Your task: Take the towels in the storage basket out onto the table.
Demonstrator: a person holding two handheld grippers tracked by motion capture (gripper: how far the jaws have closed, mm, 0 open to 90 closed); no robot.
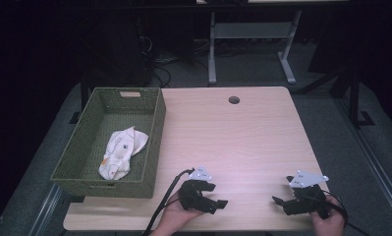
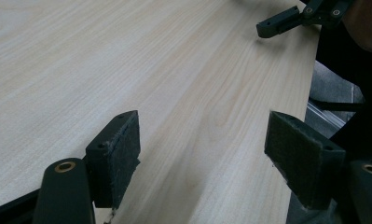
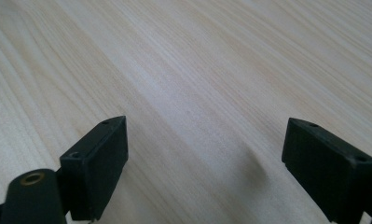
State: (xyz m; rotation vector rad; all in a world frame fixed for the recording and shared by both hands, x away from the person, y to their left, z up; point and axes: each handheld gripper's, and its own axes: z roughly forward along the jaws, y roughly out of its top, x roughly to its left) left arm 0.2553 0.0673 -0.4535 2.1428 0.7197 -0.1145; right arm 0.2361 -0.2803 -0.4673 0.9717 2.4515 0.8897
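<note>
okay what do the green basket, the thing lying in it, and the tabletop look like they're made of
Green basket: looks woven, perhaps wicker or plastic weave; its walls show a fine mesh texture, matte.
Cloth inside: soft fabric, cream with small printed marks; it lies crumpled and folded.
Table: pale wood or wood-look laminate; straight grain lines, slight sheen.

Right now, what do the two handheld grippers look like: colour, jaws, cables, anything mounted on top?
Both are black. The left gripper and the right gripper each carry a grey three-cornered plate on top, and a black cable trails from each. In the gripper views the jaws are blocky black pieces with flat faces, the left pair's facing rough and frayed at the edge, and brass-coloured rings sit at the joints. No sleeves are visible.
</note>
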